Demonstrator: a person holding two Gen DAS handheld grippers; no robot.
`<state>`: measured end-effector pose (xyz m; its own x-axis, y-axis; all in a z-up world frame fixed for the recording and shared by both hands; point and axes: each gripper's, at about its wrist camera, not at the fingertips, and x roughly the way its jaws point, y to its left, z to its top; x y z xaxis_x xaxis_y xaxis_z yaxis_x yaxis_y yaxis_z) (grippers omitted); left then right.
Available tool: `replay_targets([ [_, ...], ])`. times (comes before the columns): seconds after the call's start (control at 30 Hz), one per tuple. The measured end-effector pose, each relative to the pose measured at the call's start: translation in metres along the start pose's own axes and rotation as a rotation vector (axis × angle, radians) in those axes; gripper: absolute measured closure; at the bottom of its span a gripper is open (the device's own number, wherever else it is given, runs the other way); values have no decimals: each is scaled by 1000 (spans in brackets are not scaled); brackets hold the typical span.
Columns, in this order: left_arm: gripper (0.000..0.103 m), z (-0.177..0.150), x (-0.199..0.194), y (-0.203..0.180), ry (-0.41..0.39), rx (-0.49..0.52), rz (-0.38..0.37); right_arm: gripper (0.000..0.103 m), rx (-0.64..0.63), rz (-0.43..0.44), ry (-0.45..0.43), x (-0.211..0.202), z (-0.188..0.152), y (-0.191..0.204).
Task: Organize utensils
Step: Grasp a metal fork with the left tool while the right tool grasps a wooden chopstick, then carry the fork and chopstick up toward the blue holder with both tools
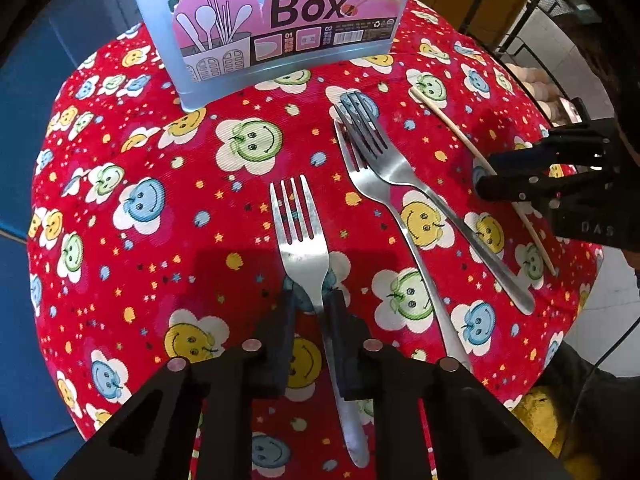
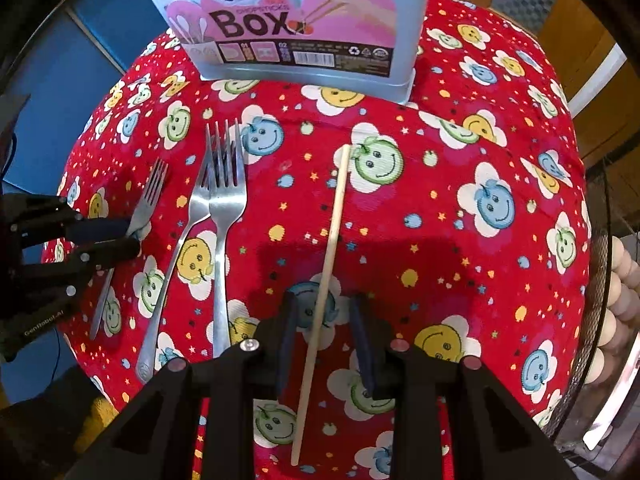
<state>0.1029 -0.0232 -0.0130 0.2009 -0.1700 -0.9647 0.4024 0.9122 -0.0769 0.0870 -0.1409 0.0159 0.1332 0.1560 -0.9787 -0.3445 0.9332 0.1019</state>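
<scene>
Beside right gripper (image 2: 323,300): eggs (image 2: 616,300); left view lacks.

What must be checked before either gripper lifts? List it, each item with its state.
1. Left gripper astride the single fork's neck: ok.
2. Its jaws pressing firmly on that neck: cannot tell.
3. Right gripper astride the chopstick: ok.
4. Its jaws closed on the chopstick: not ok, gaps on both sides.
5. Single fork clear of the two crossed forks: ok.
6. Chopsticks box upright on the cloth: ok; free room inside: cannot tell, its top is out of view.
</scene>
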Motion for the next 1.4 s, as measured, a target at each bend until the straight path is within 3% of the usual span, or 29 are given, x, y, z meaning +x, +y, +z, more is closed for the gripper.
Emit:
replay_targets([
  [0.1,92,6,1,3,2,-14,-22,75,-6,-6,0,1,4,2],
  [0.33,97,-7,-3,18,-80,-87,-94,96,1,-10,-61,-1,-5,3],
  [0.57,97,-37,-24,32,-180,-147,-150,97,120,122,-151,-13,-24,-10],
  [0.87,97,-66,-76,35,-453,-203,-167,97,189,227,-415,-52,-53,-11],
  [1.1,97,-66,-97,33,-607,-218,-168,97,232,248,-602,-75,-65,-5],
  [1.27,97,-62,-109,29,-681,-234,-184,97,249,260,-666,-81,-66,-2],
  [1.4,97,-55,-118,30,-725,-240,-186,97,216,211,-711,-90,-67,4],
])
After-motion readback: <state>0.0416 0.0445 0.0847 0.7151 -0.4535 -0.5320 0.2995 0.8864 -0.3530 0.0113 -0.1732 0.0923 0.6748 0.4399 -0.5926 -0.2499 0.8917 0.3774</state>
